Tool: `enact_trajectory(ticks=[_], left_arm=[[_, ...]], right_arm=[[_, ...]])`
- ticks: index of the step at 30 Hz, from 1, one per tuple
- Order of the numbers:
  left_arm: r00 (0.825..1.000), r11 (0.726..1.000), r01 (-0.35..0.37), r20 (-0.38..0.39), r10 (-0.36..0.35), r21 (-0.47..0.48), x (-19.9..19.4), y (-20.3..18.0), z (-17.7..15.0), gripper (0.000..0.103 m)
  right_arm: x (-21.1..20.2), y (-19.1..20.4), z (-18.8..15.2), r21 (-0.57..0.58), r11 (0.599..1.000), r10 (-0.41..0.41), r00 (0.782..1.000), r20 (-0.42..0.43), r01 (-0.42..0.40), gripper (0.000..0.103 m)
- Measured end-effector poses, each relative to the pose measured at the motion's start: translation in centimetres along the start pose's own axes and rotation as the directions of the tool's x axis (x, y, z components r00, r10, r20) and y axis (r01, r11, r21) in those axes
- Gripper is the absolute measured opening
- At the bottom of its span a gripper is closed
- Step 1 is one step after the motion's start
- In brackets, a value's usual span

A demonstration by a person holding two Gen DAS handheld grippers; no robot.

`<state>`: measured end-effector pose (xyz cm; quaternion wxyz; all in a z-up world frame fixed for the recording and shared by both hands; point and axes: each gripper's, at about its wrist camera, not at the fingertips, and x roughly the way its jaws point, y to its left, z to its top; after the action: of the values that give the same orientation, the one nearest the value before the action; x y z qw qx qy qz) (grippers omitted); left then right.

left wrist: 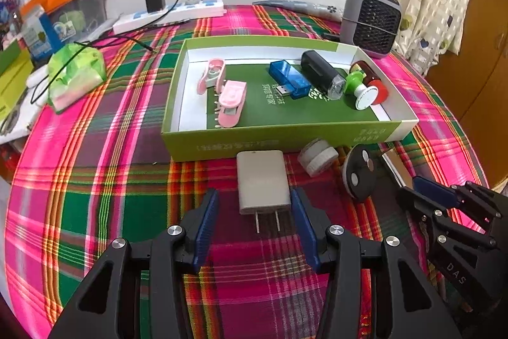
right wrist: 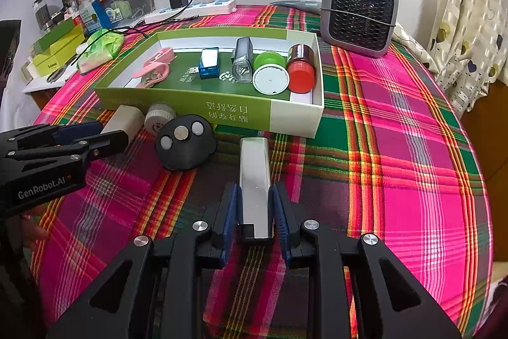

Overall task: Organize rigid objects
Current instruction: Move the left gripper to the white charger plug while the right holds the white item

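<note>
Overhead, shiny silver rectangular bar (right wrist: 255,180), upright.

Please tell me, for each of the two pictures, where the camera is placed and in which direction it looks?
Left wrist view: sits on the left gripper, looking forward and down at the white charger between its open fingers; the right gripper shows at the right edge.
Right wrist view: sits on the right gripper, looking forward and down along the silver metal piece it is shut on; the left gripper shows at the left edge.
Shared: the green box, black disc, grey heater and plaid cloth.
</note>
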<state>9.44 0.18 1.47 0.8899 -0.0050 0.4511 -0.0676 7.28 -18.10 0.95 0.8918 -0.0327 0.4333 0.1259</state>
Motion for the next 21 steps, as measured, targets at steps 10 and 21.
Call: enact_trajectory(ticks=[10, 21], left_arm=[[1.0, 1.0, 0.016, -0.001, -0.016, -0.013, 0.9, 0.0, 0.5, 0.046], [0.999, 0.999, -0.048, 0.015, 0.049, -0.02, 1.6, 0.1, 1.1, 0.047]], right_arm=[[0.0, 0.0, 0.0, -0.001, 1.0, -0.002, 1.0, 0.0, 0.002, 0.025], [0.1, 0.0, 0.0, -0.002, 1.0, -0.003, 1.0, 0.0, 0.003, 0.025]])
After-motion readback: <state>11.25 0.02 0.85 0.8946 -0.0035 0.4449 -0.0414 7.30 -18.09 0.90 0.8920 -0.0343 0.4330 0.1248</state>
